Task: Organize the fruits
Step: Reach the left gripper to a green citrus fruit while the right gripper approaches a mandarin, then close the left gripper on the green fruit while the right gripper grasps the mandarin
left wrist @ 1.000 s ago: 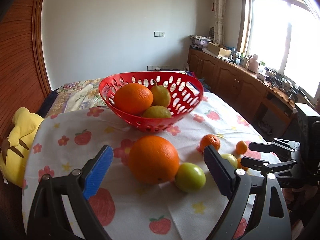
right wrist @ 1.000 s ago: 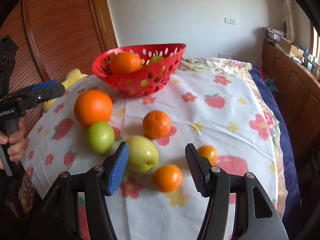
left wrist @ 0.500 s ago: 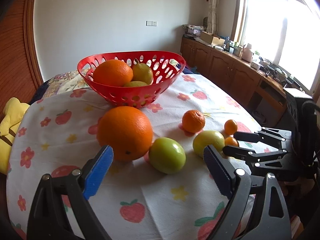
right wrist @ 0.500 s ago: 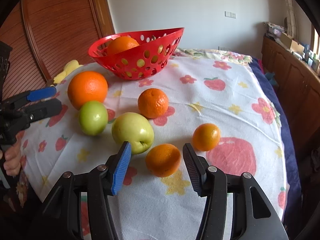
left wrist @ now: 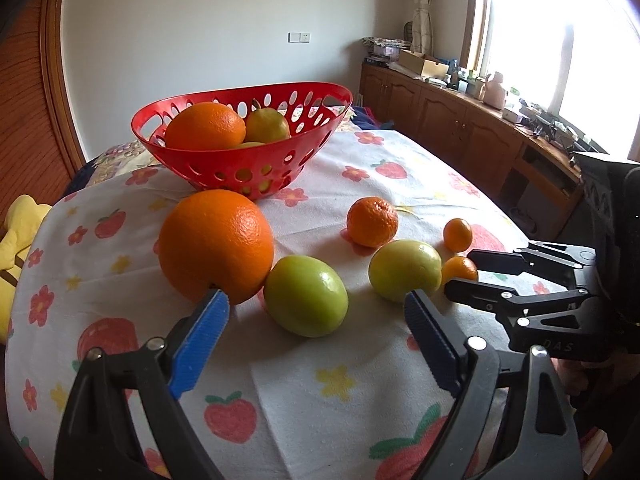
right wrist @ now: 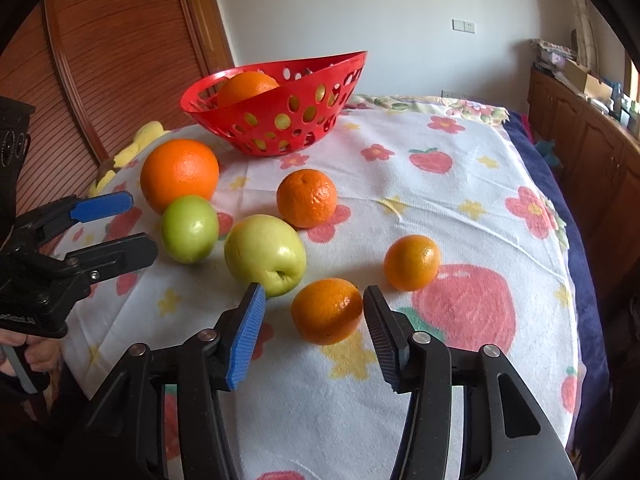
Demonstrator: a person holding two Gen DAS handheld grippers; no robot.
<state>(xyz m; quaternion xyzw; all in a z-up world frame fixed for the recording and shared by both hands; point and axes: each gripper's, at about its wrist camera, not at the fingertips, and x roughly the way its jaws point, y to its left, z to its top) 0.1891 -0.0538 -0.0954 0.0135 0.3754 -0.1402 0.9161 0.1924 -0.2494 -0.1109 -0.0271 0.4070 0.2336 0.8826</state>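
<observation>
Since a second ago your left gripper [left wrist: 316, 312] has dropped closer to the cloth-covered desk [left wrist: 360, 392], so the green fruit [left wrist: 306, 296] now sits just ahead of its ribbed fingers [left wrist: 200, 340], which are apart and closing with nothing pressed between them. Your right gripper [right wrist: 312, 322] has its fingers on either side of a small dimpled orange [right wrist: 327, 310] – closing, pads not yet pressing on it. Beside the green fruit and touching it lies a large pebbly orange [left wrist: 216, 246]; a smooth yellow-green apple [right wrist: 265, 254], a mandarin [right wrist: 307, 197] and a smaller one [right wrist: 412, 262] lie loose on the strawberry-print terry cloth. Behind them the perforated red plastic basket [left wrist: 248, 164] holds one big orange [left wrist: 205, 126] and yellow-green fruit [left wrist: 267, 124].
</observation>
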